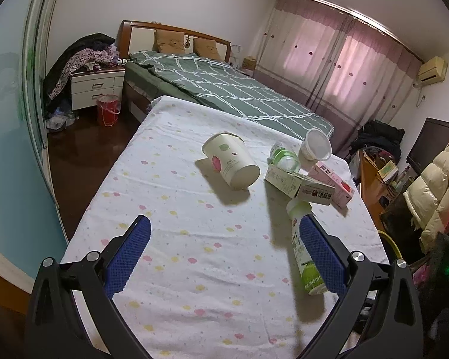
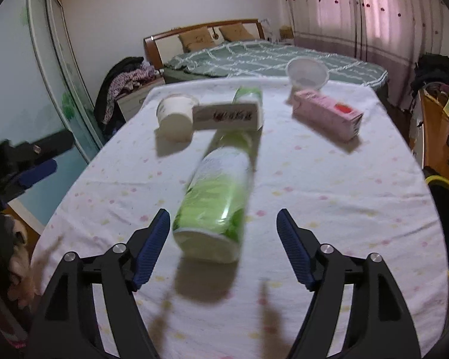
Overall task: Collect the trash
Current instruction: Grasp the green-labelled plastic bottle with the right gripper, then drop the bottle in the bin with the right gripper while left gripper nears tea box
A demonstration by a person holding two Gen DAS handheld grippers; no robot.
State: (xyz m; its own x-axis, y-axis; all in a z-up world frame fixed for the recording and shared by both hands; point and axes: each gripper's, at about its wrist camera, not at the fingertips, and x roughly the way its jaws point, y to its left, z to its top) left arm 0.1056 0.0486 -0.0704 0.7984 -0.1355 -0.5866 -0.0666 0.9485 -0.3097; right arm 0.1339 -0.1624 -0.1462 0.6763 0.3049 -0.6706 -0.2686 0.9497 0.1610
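Green bottle (image 2: 215,197) lies on its side on the surface (image 2: 329,185), straight ahead of the right claw (image 2: 223,234), long axis running away from it, base end nearest and just fwd of the tips. Right claw is wide open, holds nothing, pads clear of the bottle. Left claw (image 1: 224,233) also open and empty, bottle beside its right finger. Right looks nearer and better lined up w/ it.

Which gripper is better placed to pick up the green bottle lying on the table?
Right. The right gripper is open with the green bottle lying base-first just ahead of its fingers. The left gripper is open too, but the bottle lies off beside one finger.
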